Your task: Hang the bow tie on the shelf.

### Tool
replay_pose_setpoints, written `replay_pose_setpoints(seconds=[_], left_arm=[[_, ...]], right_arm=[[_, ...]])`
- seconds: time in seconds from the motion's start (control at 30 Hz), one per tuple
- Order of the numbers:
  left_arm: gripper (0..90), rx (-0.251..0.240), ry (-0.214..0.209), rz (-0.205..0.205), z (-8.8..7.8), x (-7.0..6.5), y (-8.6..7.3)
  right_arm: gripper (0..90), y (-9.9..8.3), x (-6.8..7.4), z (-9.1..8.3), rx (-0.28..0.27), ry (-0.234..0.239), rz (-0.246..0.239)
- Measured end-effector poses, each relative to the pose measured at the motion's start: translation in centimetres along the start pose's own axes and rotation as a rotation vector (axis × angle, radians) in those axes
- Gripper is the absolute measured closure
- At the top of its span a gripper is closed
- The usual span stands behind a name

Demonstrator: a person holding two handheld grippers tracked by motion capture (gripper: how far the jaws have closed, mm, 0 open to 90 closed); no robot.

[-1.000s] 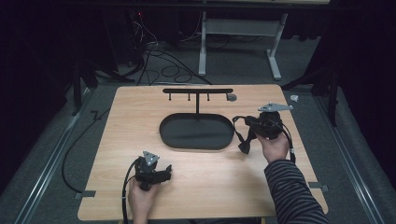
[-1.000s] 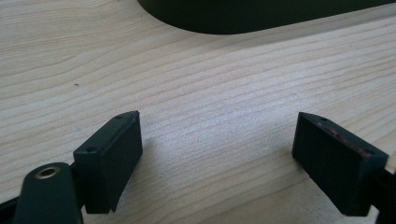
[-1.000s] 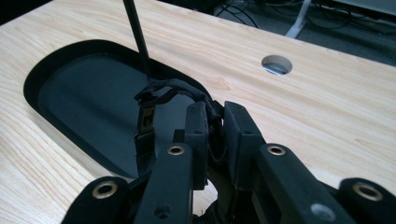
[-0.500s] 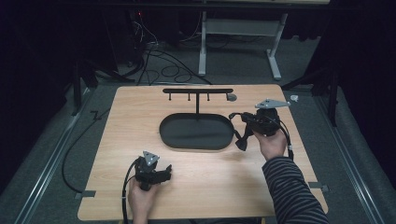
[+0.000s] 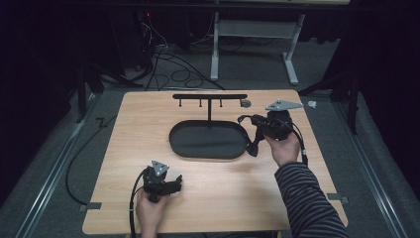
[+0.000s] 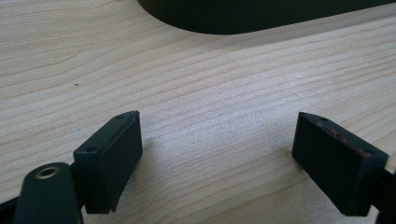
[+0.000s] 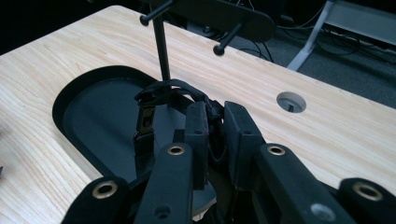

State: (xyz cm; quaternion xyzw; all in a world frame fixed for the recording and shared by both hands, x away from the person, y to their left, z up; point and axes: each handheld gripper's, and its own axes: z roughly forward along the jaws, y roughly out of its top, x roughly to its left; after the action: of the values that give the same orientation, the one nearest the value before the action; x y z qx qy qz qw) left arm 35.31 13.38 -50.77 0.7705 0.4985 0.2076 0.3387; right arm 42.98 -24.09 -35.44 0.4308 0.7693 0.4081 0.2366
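desk: wooden, dark room
right tool: clamps black strap, lifted since, nearing stand
left tool: open, empty

A wooden table is standing on a grey floor. A black oval tray is sitting flat near the middle of the table. A thin black pole is going up from the back of the tray, with a black bar and little pegs across the top. A small round hole is showing in the table near the far edge, just beside the end of the bar. The left gripper is resting on the near part of the table.
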Motion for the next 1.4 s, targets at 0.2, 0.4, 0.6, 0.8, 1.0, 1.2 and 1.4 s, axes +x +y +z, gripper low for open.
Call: replay_pose_setpoints(seconds=[0.2, 0.4, 0.6, 0.8, 1.0, 1.2, 1.4], left_arm=[[16.3, 0.001, 0.000, 0.002, 0.0, 0.0, 0.0], [16.3, 0.001, 0.000, 0.002, 0.0, 0.0, 0.0], [16.3, 0.001, 0.000, -0.001, 0.0, 0.0, 0.0], [16.2, 0.001, 0.000, 0.000, 0.0, 0.0, 0.0], [16.2, 0.000, 0.000, 0.000, 0.0, 0.0, 0.0], [16.3, 0.000, 0.000, 0.000, 0.0, 0.0, 0.0], [16.2, -0.001, 0.000, 0.000, 0.0, 0.0, 0.0]], right_arm=[[82.2, 0.7, 0.3, 0.4, 0.001, 0.005, -0.011], [82.2, 0.9, 0.3, 0.8, 0.013, 0.008, 0.001], [82.2, 1.3, 0.0, 0.9, 0.008, -0.001, 0.011], [82.2, 1.9, -0.2, 1.1, 0.005, -0.010, 0.017], [82.2, 2.6, -0.3, 1.6, 0.004, -0.020, 0.020], [82.1, 3.3, -0.5, 2.0, 0.012, -0.035, 0.024], [82.0, 3.8, -1.0, 2.8, 0.019, -0.056, 0.040]])
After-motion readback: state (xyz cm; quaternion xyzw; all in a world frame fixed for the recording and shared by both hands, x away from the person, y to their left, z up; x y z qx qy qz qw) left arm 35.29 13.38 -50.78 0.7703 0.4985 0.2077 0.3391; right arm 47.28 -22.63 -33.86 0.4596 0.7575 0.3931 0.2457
